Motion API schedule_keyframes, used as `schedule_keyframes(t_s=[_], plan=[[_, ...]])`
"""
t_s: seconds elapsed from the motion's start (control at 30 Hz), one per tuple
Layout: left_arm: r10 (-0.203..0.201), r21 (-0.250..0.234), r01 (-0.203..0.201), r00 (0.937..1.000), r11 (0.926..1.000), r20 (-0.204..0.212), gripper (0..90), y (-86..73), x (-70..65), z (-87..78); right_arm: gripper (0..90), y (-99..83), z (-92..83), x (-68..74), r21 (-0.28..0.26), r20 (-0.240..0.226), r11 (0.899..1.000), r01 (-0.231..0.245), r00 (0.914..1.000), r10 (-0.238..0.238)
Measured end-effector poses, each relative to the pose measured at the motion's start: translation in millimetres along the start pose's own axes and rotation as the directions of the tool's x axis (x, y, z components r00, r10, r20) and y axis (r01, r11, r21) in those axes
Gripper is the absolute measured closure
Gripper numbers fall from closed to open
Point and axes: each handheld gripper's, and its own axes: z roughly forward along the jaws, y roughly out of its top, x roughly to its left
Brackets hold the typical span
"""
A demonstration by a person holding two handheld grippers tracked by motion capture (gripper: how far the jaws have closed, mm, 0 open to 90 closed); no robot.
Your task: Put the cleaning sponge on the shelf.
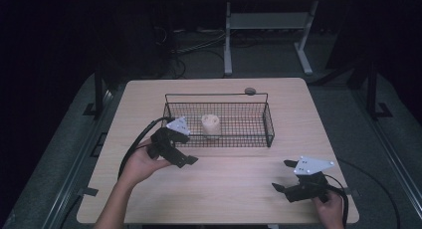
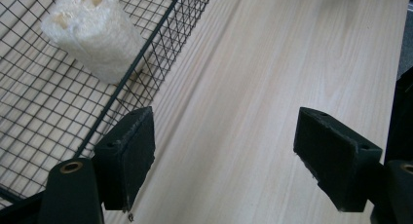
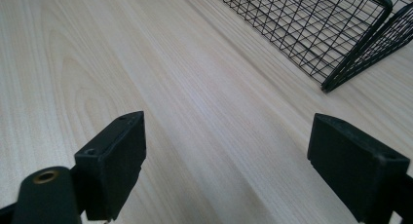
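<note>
A black wire basket (image 1: 268, 123) stands on the light wooden table (image 1: 224, 189), and a pale loofah-like roll (image 1: 210, 124) sits inside it toward the left. In the left gripper view the roll (image 2: 90, 36) lies behind the basket's mesh wall (image 2: 146, 53). My left gripper (image 1: 186, 157) hovers just in front of the basket's left end, open and empty (image 2: 224, 160). Near the table's front right my right gripper (image 1: 284, 175) is open with bare wood between its jaws (image 3: 226, 160); the basket's corner (image 3: 341, 73) shows beyond it.
A small dark round object (image 1: 250, 91) rests by the basket's back rim. A white desk frame (image 1: 229, 45) and cables lie on the floor behind the table. Metal rails run along both sides of the table.
</note>
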Motion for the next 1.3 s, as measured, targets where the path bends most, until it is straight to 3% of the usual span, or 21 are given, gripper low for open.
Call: schedule_keyframes(t_s=[0.5,0.83,1.0,1.3], plan=[[-0.041,-0.024,0.041,0.9992,0.9989,0.003,22.3,-31.3,-11.5,-4.8,13.6,1.2,3.8,1.7,0.014,0.001,1.000,0.002,1.0000,-0.002],[-0.048,-0.040,0.048,0.9988,0.9981,-0.003,22.2,-47.5,-21.1,-8.9,13.6,1.3,5.1,1.9,0.017,-0.001,1.000,0.009,1.0000,-0.009],[-0.045,-0.018,0.045,0.9989,0.9988,-0.009,19.8,-55.4,-28.2,-5.6,13.6,1.2,5.1,2.1,0.017,-0.002,1.000,0.010,1.0000,-0.010],[-0.054,-0.044,0.054,0.9985,0.9976,-0.012,19.7,-75.6,-46.6,-3.6,13.5,0.9,3.1,4.3,0.022,-0.011,1.000,0.010,0.9999,-0.010]])
